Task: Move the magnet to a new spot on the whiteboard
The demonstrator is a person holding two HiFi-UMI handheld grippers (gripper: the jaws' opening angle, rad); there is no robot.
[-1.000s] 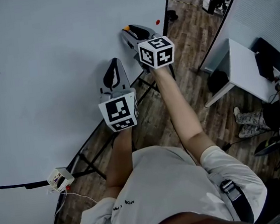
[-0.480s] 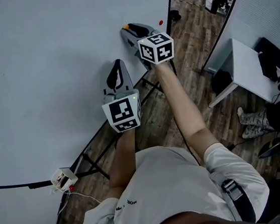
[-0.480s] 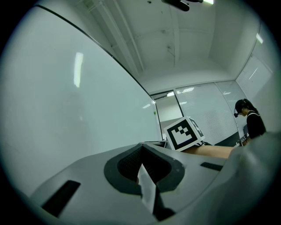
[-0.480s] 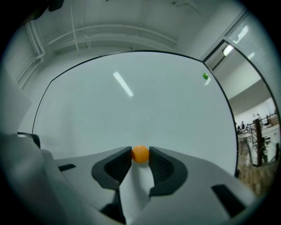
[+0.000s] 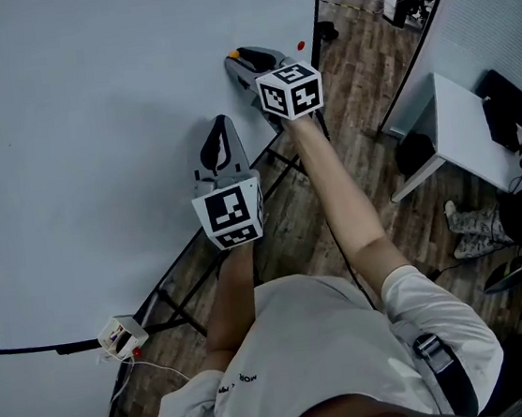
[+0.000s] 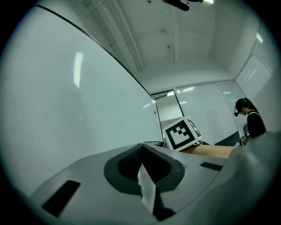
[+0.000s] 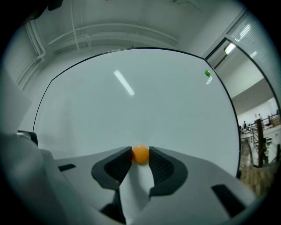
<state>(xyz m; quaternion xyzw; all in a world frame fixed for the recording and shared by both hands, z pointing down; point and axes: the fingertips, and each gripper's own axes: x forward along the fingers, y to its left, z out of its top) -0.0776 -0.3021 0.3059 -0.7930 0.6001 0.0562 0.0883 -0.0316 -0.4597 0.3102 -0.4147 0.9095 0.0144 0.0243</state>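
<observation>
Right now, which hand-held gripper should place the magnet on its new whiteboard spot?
Right. The right hand-held gripper is clamped on the orange magnet, facing the whiteboard; the left hand-held gripper is shut, empty.

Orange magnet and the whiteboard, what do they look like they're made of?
The magnet looks plastic-capped: smooth, evenly orange, soft sheen. The whiteboard is a glossy coated white panel, metal or laminate unclear; it mirrors a ceiling light as a bright streak.
</observation>
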